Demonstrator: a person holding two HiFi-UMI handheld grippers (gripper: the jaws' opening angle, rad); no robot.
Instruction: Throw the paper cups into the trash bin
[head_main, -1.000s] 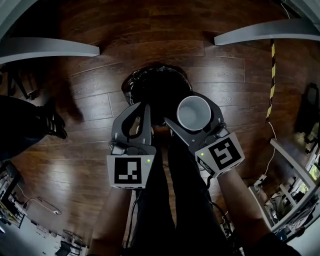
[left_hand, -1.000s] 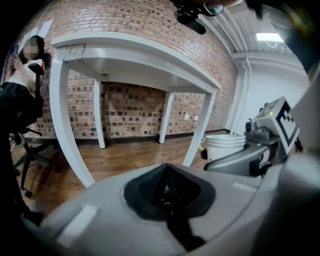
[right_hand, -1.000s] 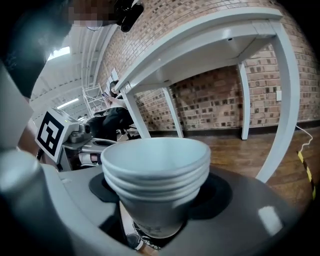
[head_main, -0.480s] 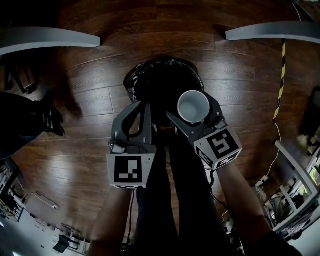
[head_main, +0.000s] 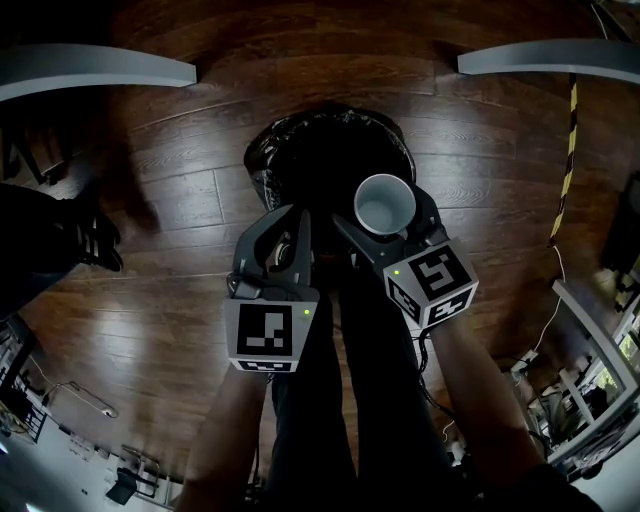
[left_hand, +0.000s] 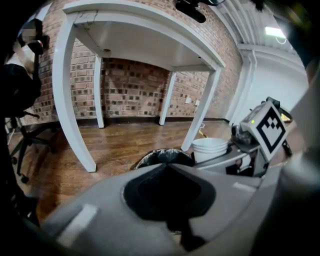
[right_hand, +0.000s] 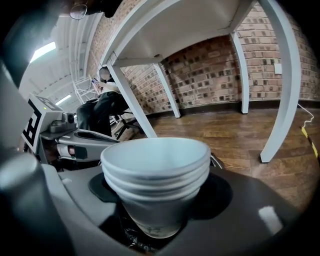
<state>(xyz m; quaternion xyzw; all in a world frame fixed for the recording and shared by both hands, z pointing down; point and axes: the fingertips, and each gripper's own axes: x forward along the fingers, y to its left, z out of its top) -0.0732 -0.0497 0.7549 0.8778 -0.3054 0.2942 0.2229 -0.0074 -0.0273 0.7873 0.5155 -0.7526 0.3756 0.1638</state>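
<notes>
- Head view: clasped a nested stack of paper cups (head_main: 386, 200) upright, mouth up, in the right gripper (head_main: 379, 208), jaws spread wide around the stack and pressing its sides.
- Hung the cups over the near edge of the black-lined trash bin (head_main: 262, 165), with nothing between them and the dark opening.
- Carried the left gripper (head_main: 298, 216) just beside the right one, jaws clenched together on nothing, tips at the bin's near rim.
- Stood with dark trouser legs (head_main: 340, 400) directly below both grippers, on a wooden floor (head_main: 180, 300).
- Flanked the bin with parts of a white table (head_main: 95, 80) at top left and top right; also a yellow-and-black strip (head_main: 567, 150) at right and another person's shoe (head_main: 95, 245) at left.
- Left gripper view: looked past the closed, empty jaws of the left gripper (left_hand: 167, 166) at the trash bin (left_hand: 162, 156) just beyond the tips.
- Placed the paper cups (left_hand: 210, 148) to the right of the bin, ahead of the right gripper's marker cube (left_hand: 267, 131).
- Took in the white table (left_hand: 75, 100), a brick wall (left_hand: 130, 85) behind it, and a seated person (left_hand: 17, 85) at far left.
- Right gripper view: filled the middle with three nested paper cups (right_hand: 157, 170), gripped low on both sides by the right gripper (right_hand: 158, 202).
- Glimpsed black bin liner under the cup base, the left gripper (right_hand: 75, 137) at left, the seated person (right_hand: 107, 102) behind it, and a table leg (right_hand: 280, 100) at right.
</notes>
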